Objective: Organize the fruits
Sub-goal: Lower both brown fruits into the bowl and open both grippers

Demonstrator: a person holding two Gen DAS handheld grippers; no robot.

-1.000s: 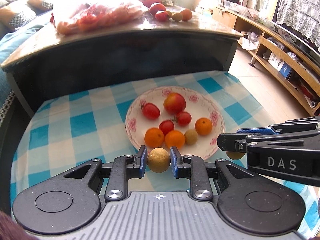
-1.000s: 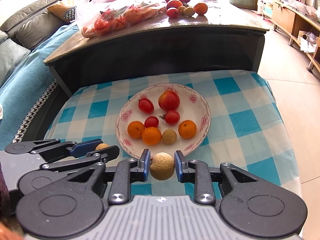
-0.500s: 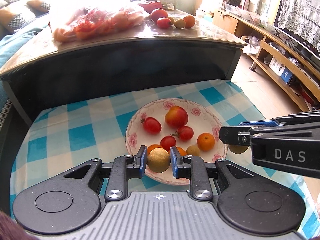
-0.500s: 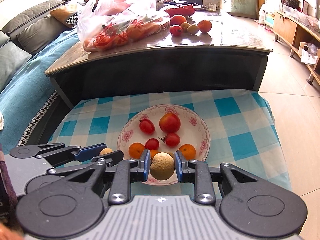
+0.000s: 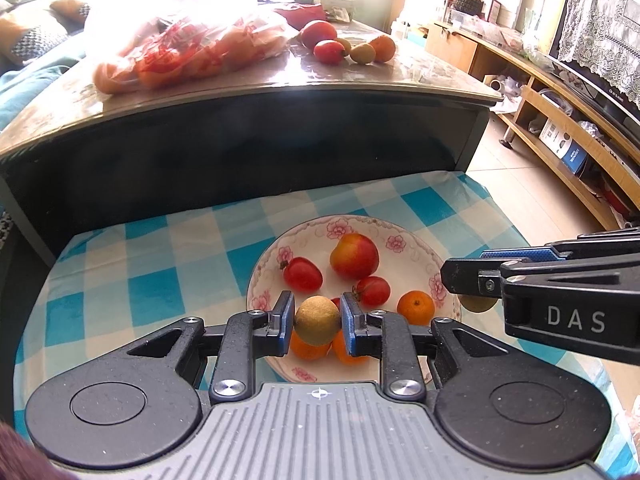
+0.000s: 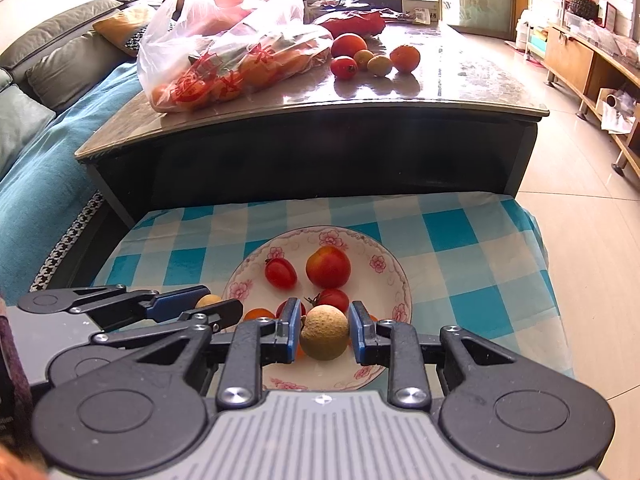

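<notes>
Gripping a small tan round fruit (image 5: 317,321) between its blue pads, the left gripper (image 5: 317,322) hangs above the near part of a floral plate (image 5: 404,236), jaws closed on the fruit from both sides. The right gripper (image 6: 324,332) likewise has its jaws clamped on a second pale round fruit (image 6: 325,332), larger-looking in its own view and rough-skinned, held over the near rim of the same plate. In the left wrist view the right gripper comes in from the right edge, with its fruit peeping out just below its tip; in the right wrist view the left gripper lies at the lower left, its fruit a small yellowish patch between the fingers.

On the plate lie a red-and-yellow apple (image 6: 328,267), small red tomatoes such as one (image 6: 281,273) left of the apple, and several oranges, one (image 5: 416,307) near the right rim. Others are partly hidden behind the held fruits. The plate rests on a blue-and-white checked cloth (image 6: 460,248).

Beyond stands a dark counter (image 6: 460,88) with a glossy top, carrying a plastic bag of fruit (image 6: 224,56) and a loose cluster of fruits (image 6: 374,58). A sofa (image 6: 48,92) with cushions runs along the left.
</notes>
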